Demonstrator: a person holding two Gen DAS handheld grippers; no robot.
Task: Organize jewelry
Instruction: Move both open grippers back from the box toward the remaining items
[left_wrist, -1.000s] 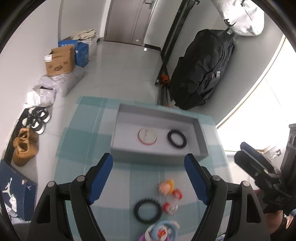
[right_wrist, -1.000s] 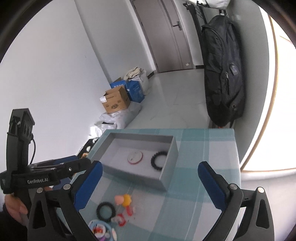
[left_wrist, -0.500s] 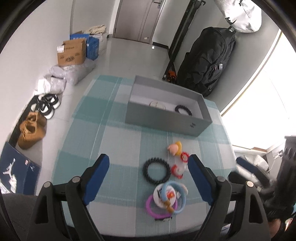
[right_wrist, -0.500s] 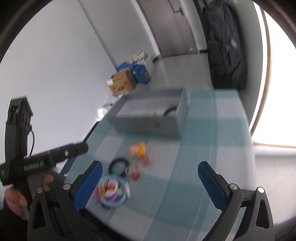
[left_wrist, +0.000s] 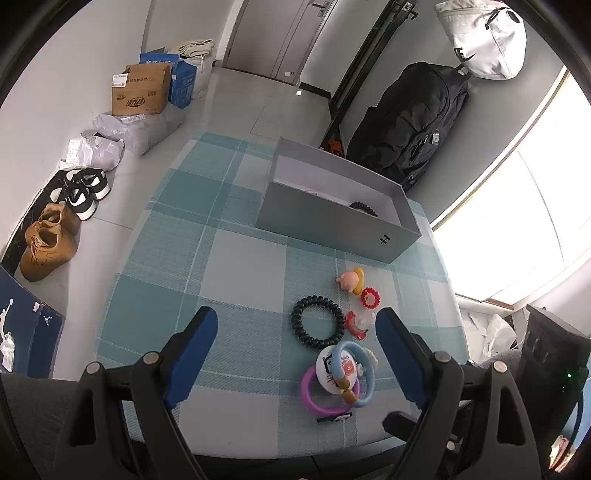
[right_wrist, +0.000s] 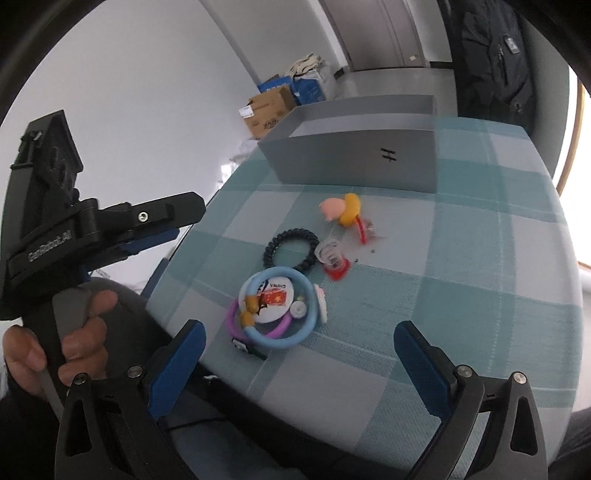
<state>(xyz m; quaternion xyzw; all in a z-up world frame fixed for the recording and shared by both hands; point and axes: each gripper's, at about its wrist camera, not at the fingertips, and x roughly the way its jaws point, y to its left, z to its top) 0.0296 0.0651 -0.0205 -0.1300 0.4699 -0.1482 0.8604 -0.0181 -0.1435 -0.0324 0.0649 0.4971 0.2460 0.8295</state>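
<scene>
A grey box (left_wrist: 332, 218) stands at the far side of the checked tablecloth; a black bracelet (left_wrist: 364, 209) lies inside it. Loose pieces lie in front of it: a black beaded bracelet (left_wrist: 317, 326), a pink and yellow toy clip (left_wrist: 349, 279), red clips (left_wrist: 370, 297), and a pile with a blue ring (left_wrist: 356, 373), a purple ring (left_wrist: 316, 398) and a white badge. My left gripper (left_wrist: 297, 360) is open and empty above the table's near edge, just short of the pile. My right gripper (right_wrist: 299, 369) is open and empty, close before the blue ring (right_wrist: 280, 308). The left gripper's body (right_wrist: 92, 229) shows at the left there.
The table's near edge (left_wrist: 258, 448) runs under both grippers. On the floor to the left are shoes (left_wrist: 48, 240), bags and cardboard boxes (left_wrist: 142, 90). A black backpack (left_wrist: 410, 122) stands behind the grey box.
Both grippers have pulled back from over the grey box and come down toward the near edge. The loose jewelry now lies right in front of them. Both stay open.
</scene>
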